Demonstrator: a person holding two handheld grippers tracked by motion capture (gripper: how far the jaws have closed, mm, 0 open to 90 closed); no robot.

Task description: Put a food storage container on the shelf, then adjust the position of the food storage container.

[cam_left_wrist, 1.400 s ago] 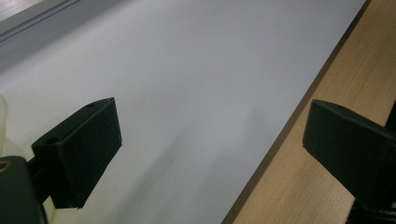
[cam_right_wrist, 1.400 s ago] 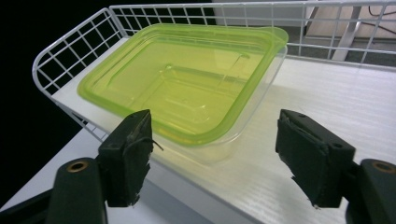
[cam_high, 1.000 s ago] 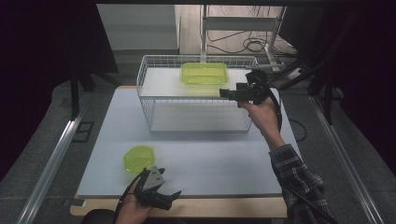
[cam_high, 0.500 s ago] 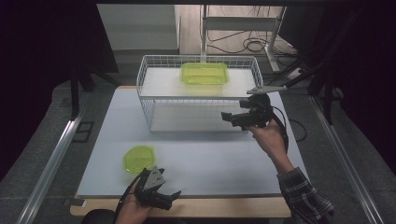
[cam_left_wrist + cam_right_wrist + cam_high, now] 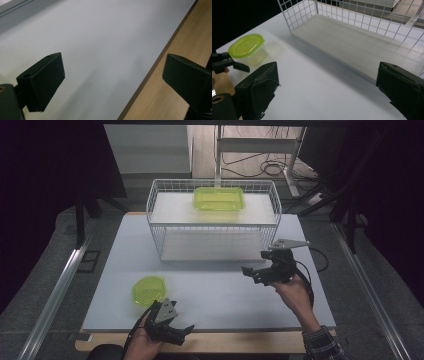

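Green rectangular tub [image 5: 219, 199] atop wire basket [image 5: 155, 237], lidded round tub [image 5: 147, 290] outside; both grippers' fingers apart, empty.

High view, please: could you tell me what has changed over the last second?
The right tongs came back from the wire rack's top shelf, down toward the table, their jaws opening, nothing between them. The rectangular green container stays on the rack; the round green container and left tongs have not moved.

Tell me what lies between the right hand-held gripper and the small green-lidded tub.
Nothing: bare white table runs from the right hand-held gripper to the green-lidded tub, seen from the high view.
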